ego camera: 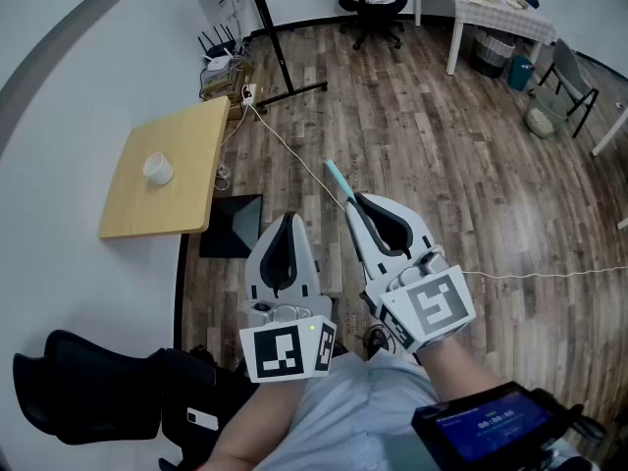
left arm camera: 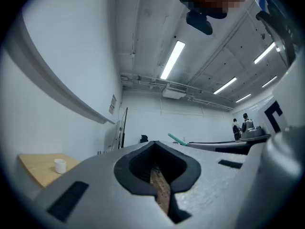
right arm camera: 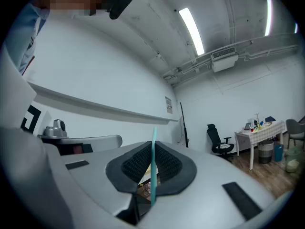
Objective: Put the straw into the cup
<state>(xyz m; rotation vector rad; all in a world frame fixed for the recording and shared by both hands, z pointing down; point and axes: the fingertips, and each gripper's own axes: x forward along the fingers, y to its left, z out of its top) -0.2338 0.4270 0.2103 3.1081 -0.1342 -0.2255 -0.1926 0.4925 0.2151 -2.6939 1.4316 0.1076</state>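
A white cup [ego camera: 157, 169] stands on a small wooden table [ego camera: 191, 135] by the wall, far to the left of and beyond both grippers. My right gripper [ego camera: 357, 200] is shut on a teal straw [ego camera: 337, 178], whose end sticks out past the fingertips over the floor. In the right gripper view the straw [right arm camera: 154, 163] stands upright between the closed pads. My left gripper [ego camera: 287, 219] hangs beside the right one, shut with nothing in it. The left gripper view shows the cup [left arm camera: 59, 165] far off at the left and the straw [left arm camera: 177, 139] to the right.
A black mat [ego camera: 231, 226] lies on the wood floor under the table's near corner. A cable [ego camera: 294, 155] runs across the floor. A black stand [ego camera: 275, 37], an office chair [ego camera: 373, 3] and a white table [ego camera: 486, 8] are farther off. A dark chair [ego camera: 88, 400] sits at the lower left.
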